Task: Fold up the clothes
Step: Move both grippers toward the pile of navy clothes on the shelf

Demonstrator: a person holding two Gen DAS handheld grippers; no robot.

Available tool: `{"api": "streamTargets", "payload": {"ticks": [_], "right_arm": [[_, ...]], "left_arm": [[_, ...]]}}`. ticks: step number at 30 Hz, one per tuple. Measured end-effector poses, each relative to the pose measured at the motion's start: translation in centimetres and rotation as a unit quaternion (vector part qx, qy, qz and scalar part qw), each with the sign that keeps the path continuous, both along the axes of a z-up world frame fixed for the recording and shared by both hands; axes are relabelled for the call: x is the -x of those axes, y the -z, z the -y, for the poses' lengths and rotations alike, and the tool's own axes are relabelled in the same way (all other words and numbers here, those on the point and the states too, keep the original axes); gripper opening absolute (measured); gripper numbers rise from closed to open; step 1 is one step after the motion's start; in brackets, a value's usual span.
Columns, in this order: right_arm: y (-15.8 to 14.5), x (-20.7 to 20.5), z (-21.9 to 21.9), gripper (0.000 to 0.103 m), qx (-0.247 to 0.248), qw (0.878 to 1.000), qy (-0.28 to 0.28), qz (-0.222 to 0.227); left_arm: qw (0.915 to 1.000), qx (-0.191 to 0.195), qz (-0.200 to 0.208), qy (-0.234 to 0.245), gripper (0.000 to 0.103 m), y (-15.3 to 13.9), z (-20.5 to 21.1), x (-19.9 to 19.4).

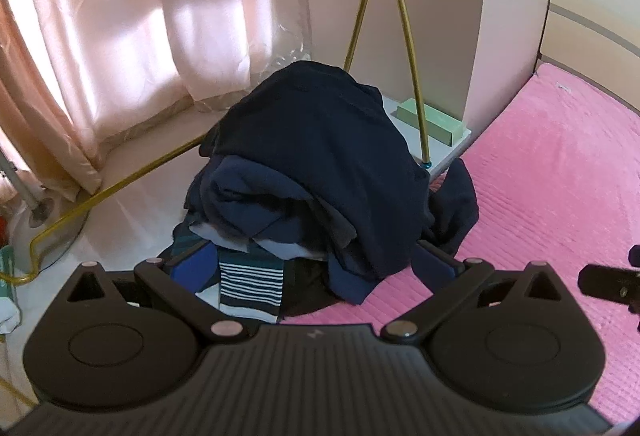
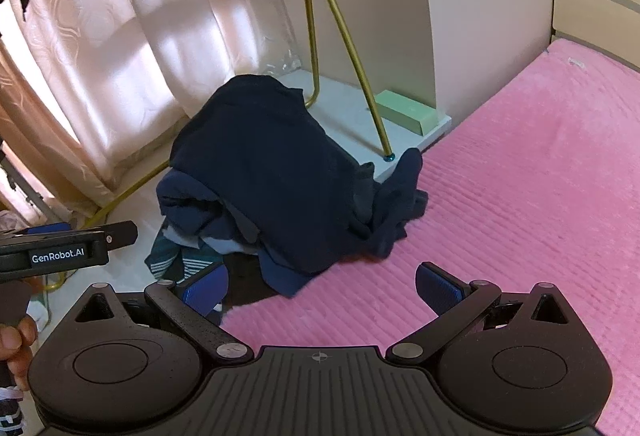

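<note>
Both sets of fingers sit nearest to me, spread wide and holding nothing: my left gripper (image 1: 308,268) hangs low in front of the heap, my right gripper (image 2: 320,284) over the near part of the pink bed (image 2: 520,195).

Just beyond them the pile of clothes (image 1: 320,171) rests on the near left corner of the bed, partly spilling past its edge. On top lies a dark navy garment (image 2: 264,163), draped loosely; under it I see lighter blue layers and a striped piece (image 1: 250,284) at the near bottom. None of it looks folded.

I judge it all soft, light and limp, likely to sag and drag its neighbours along. I would pinch the navy garment at a free edge or the loose tail (image 2: 400,195) trailing right onto the bed.

I see no basket or box holding clothes; a green box (image 2: 404,111) lies on the far white shelf (image 2: 348,103), contents hidden.
</note>
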State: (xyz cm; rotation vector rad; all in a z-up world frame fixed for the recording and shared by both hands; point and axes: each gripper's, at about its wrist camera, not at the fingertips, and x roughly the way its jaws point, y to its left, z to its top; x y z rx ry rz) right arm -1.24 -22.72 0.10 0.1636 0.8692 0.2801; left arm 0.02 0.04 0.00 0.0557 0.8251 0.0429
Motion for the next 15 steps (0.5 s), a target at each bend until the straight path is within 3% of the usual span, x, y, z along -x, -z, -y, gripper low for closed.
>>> {"api": "streamTargets", "payload": {"ticks": [6, 15], "right_arm": [[0.6, -1.2, -1.1, 0.102, 0.003, 1.000, 0.000, 0.000], [1.1, -2.7, -2.4, 0.102, 0.011, 1.000, -0.007, 0.003]], "left_arm": [[0.9993, 0.019, -0.032, 0.005, 0.102, 0.7, -2.1, -1.8], [0.9997, 0.017, -0.005, 0.014, 0.102, 2.9, -3.9, -2.5]]}}
